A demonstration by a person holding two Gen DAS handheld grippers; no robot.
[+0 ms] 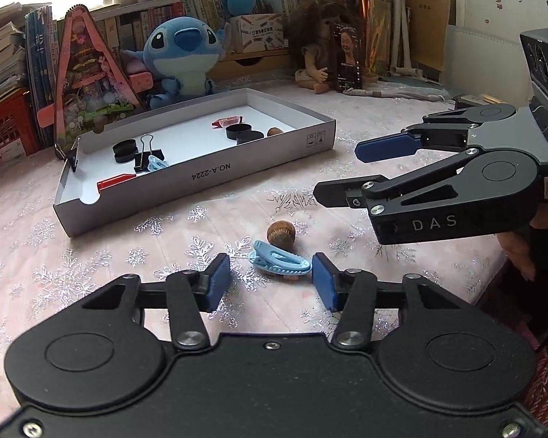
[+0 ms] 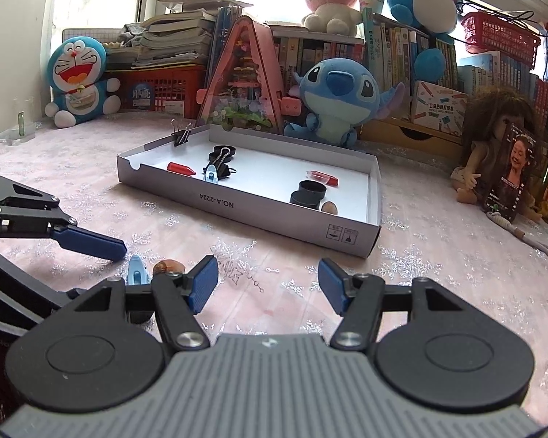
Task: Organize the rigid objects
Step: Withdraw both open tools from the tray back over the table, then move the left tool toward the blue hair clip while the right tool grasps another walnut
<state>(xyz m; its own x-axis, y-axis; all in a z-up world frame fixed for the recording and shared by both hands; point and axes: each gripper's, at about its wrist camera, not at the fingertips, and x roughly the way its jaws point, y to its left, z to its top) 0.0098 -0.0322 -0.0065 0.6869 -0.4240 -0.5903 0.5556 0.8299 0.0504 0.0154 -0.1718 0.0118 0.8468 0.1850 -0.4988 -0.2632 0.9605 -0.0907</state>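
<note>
I see a light-blue plastic clip [image 1: 279, 262] lying on its side on the table, touching a brown walnut [image 1: 281, 234] just behind it. Farther back sits a shallow grey box [image 1: 208, 173] holding black binder clips [image 1: 148, 157], black caps [image 1: 242, 132], red pieces [image 1: 115, 181], another blue clip [image 1: 157, 164] and a second walnut [image 1: 274, 131].

Rt wrist view: blue clip [image 2: 136, 272] and walnut [image 2: 168, 266] half hidden behind right gripper [image 2: 268, 284] linkage. Left gripper [image 2: 89, 242] cut off by left edge. Lt wrist view: right gripper body cut by right edge. Walnut in tray [image 1: 274, 131] partly hidden by tray wall [image 1: 215, 171]. Book spine text too small to read.
</note>
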